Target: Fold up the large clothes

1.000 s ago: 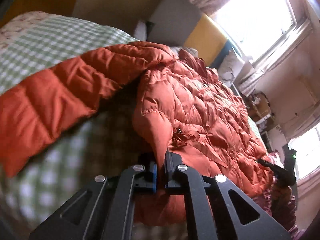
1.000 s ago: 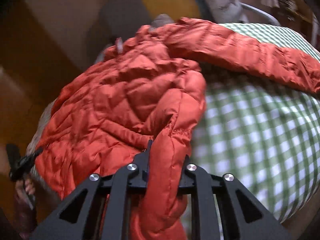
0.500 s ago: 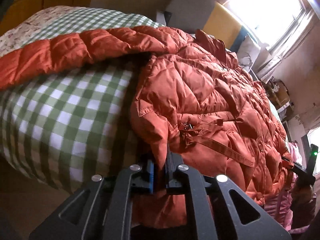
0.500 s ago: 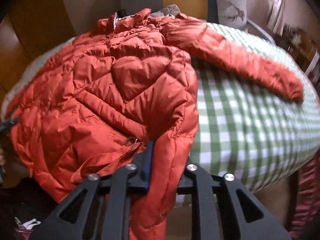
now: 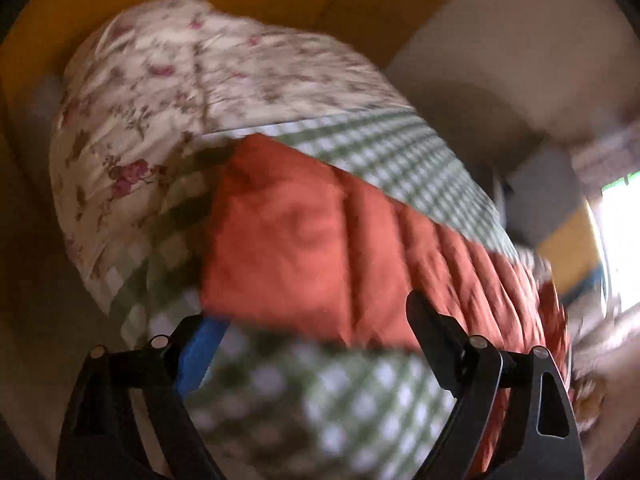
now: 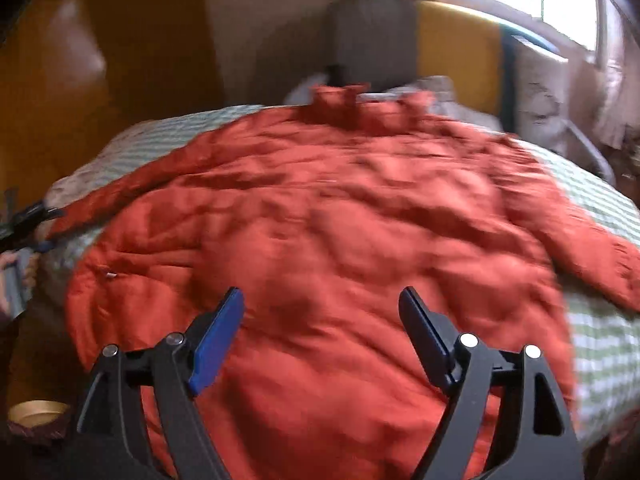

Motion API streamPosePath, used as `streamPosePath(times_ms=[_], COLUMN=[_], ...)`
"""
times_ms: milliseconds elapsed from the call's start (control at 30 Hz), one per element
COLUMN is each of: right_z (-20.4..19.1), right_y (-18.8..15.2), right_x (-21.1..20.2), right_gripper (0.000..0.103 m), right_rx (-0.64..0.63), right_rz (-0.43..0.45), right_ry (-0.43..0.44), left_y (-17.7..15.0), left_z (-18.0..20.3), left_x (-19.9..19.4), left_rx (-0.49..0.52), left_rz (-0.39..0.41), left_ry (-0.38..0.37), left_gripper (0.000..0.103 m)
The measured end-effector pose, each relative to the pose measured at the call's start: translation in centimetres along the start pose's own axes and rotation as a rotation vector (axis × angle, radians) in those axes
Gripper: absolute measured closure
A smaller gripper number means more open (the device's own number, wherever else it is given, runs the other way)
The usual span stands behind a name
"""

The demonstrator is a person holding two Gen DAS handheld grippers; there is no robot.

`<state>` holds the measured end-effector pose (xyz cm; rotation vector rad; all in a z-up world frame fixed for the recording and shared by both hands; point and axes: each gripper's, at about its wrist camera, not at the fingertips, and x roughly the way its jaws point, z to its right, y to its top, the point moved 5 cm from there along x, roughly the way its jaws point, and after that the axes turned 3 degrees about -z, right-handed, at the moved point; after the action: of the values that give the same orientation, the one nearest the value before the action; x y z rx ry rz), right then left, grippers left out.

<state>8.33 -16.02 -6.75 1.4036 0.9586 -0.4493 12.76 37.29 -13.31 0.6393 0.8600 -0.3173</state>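
Both jaws now off the jacket (image 6: pixel 320 240).

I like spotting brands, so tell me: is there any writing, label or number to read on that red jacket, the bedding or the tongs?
None can be read: the red jacket, checked bedspread and flowered quilt show no lettering, and both pictures are blurred.

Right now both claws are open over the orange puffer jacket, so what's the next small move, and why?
Probably close the left claw on the quilted orange puffer jacket's sleeve end to fold it inward: the sleeve lies stretched out on the green checked bedspread, right between the open fingers.
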Motion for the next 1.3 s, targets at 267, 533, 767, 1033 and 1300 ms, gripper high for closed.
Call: streamPosePath(times_ms=[267, 533, 767, 1033, 1300], right_z=[-8.0, -8.5, -8.5, -2.2, 12.1], right_y=[0.2, -2.7, -2.1, 0.4, -3.7], right_x=[6.4, 10.0, 10.1, 4.4, -2.7], right_gripper=[0.023, 0.022, 0.018, 0.019, 0.015], right_rx=[-0.161, -0.191, -0.178, -0.011, 0.223], right_rz=[-0.095, -0.152, -0.158, -0.053, -0.028], right_ry=[0.097, 0.11, 0.113, 0.097, -0.249], left_y=[5.4, 12.3, 5.3, -9.8, -18.7], left_z=[1.3, 2.9, 7.4, 10.7, 9.0], left_x=[2.2, 5.5, 0.7, -3.5, -3.4], left_rx=[0.16, 0.188, 0.291, 0.489, 0.567], left_rz=[0.095, 0.137, 0.1, -0.295, -0.491], left_ry=[0.146, 0.318, -0.058, -0.537, -0.513], left_gripper=[0.097, 0.095, 0.027, 0.027, 0.055])
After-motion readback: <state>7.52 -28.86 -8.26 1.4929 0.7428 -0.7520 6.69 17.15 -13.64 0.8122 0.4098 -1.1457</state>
